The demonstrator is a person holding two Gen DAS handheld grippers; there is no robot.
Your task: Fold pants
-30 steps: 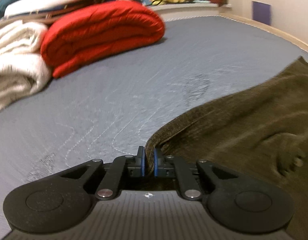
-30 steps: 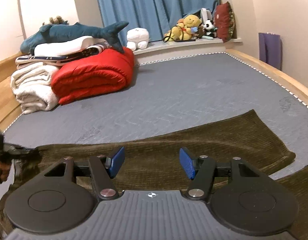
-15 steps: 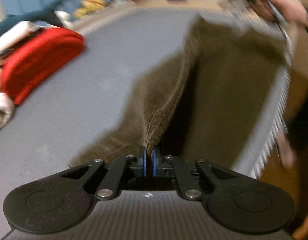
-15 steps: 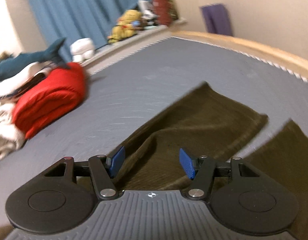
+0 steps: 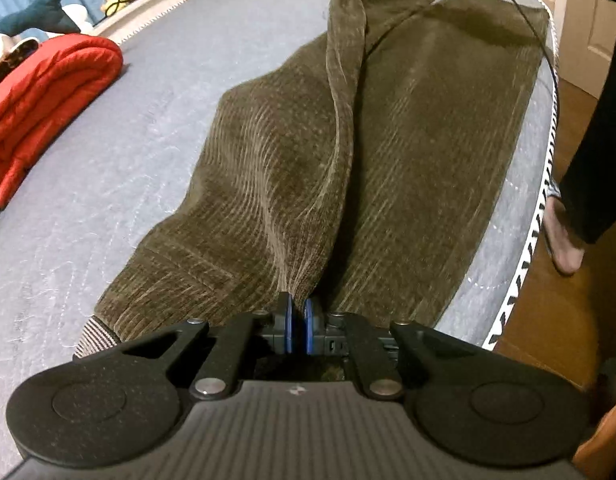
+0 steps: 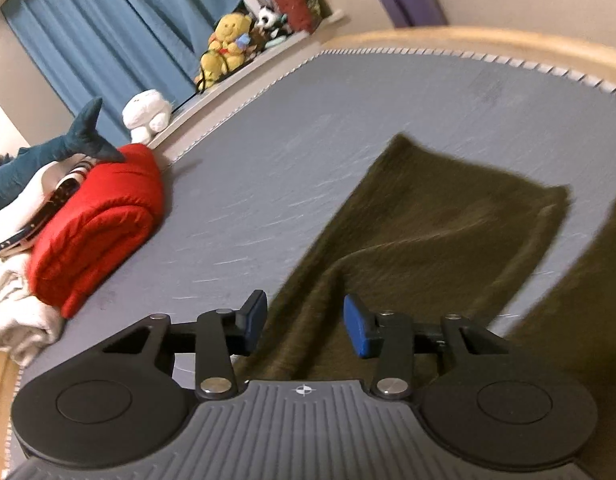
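**Olive corduroy pinched at the waist, one leg being brought over the other**

Olive-brown corduroy pants [image 5: 387, 152] lie lengthwise on the grey mattress [image 5: 120, 152], close along its near edge, the legs running away from the left gripper [image 5: 296, 326] toward the far end. That gripper is pressed together on a bunch of the fabric at the waist end; a raised ridge of cloth runs from its blue pads up the middle of the garment, so one leg sits partly lifted and draped against the other rather than flat.

The right gripper [image 6: 304, 322] hovers over a leg near its hem end. Its jaws have just been closing but are half spread; cloth lies beneath and between them, and the pads do not appear to be pressing on it yet. A gap of bare mattress shows between this leg and the second one at the right of that view.

By my reading, the step in hand is the first lengthwise fold, laying one leg onto the other. The next move calls for the right gripper to settle onto the leg edge and close firmly on it, then for both hands to carry their ends sideways together, keeping the cloth taut so the ridge flattens and the hems line up.

A folded red quilt [image 5: 48, 100] lies well apart at the left.
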